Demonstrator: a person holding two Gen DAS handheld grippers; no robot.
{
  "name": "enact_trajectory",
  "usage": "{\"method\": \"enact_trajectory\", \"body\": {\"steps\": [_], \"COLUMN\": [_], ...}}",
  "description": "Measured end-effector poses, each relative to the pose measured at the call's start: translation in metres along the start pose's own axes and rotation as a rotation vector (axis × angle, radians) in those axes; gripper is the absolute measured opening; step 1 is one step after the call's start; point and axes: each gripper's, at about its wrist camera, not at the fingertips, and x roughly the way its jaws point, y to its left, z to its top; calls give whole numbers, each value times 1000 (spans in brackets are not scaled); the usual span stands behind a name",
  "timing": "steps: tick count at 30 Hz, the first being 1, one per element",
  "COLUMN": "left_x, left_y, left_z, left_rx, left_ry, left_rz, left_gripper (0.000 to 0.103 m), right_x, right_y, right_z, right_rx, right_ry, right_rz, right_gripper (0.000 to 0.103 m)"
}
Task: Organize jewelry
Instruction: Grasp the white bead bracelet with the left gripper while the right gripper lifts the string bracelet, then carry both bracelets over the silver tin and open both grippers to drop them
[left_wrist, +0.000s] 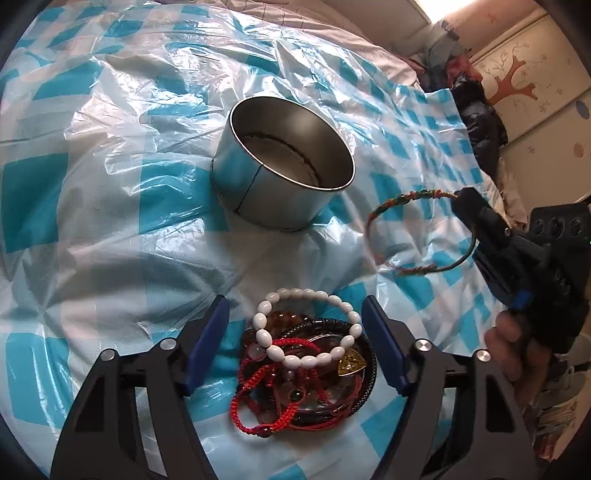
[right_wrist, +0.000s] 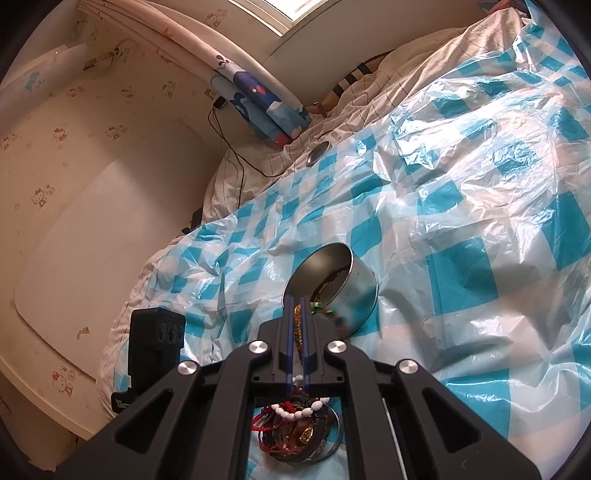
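Observation:
A round silver tin (left_wrist: 282, 162) stands open on the blue-and-white checked plastic sheet (left_wrist: 110, 206). A pile of jewelry (left_wrist: 306, 362) lies between my open left gripper (left_wrist: 295, 314) fingers: a white bead bracelet (left_wrist: 314, 332), red cords, dark and amber beads. My right gripper (left_wrist: 461, 197) is shut on a multicolored braided bracelet (left_wrist: 406, 236) and holds it in the air to the right of the tin. In the right wrist view the braid (right_wrist: 298, 326) sits between the closed fingers, with the tin (right_wrist: 332, 280) just ahead and the pile (right_wrist: 299, 432) below.
The sheet covers a rumpled bed. A small round lid (right_wrist: 319, 151) lies at the far edge of the sheet. A black cable (right_wrist: 236, 155) runs from the wall. Dark clothes (left_wrist: 476, 110) and a wardrobe (left_wrist: 535, 74) stand to the right.

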Motion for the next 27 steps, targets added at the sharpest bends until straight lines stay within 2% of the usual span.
{"method": "enact_trajectory", "body": {"steps": [1, 2, 3, 6, 8, 12, 15, 16, 18, 20, 22, 25, 26, 27], "left_x": [0, 1, 1, 5, 0, -11, -18, -20, -24, -29, -30, -27, -27, -26], "left_y": [0, 1, 3, 5, 4, 0, 5, 6, 7, 9, 13, 15, 14, 14], "left_z": [0, 0, 0, 0, 0, 3, 4, 5, 5, 5, 4, 3, 3, 2], "left_rx": [-6, -11, -15, -3, 8, 27, 16, 12, 10, 5, -2, -3, 0, 3], "left_ry": [-1, -2, -1, 19, -1, -34, -51, -55, -66, -75, -73, -66, -65, -63], "left_rz": [3, 7, 7, 35, 30, 22, 11, 5, -3, -3, -5, -5, -5, -4], "left_gripper": [64, 56, 43, 14, 7, 7, 7, 7, 7, 7, 7, 7, 7, 7], "right_x": [0, 0, 0, 1, 0, 1, 10, 14, 25, 39, 45, 55, 62, 67], "right_y": [0, 0, 0, 0, 0, 0, 0, 1, -1, -5, -8, -5, -4, -1], "right_z": [0, -1, -1, -2, -2, -2, -5, -7, -13, -22, -27, -35, -40, -45], "right_rx": [0, 0, 0, -2, 3, -3, -33, -44, -49, -40, -44, -119, -155, -185], "right_ry": [0, 0, 1, 3, 5, 11, 61, 77, 131, 207, 243, 280, 300, 318], "right_rz": [-1, -4, -5, -10, -10, -27, -133, -158, -183, -224, -249, -327, -367, -391], "right_gripper": [6, 6, 6, 6, 6, 6, 9, 30, 48, 48, 48, 39, 34, 21]}}
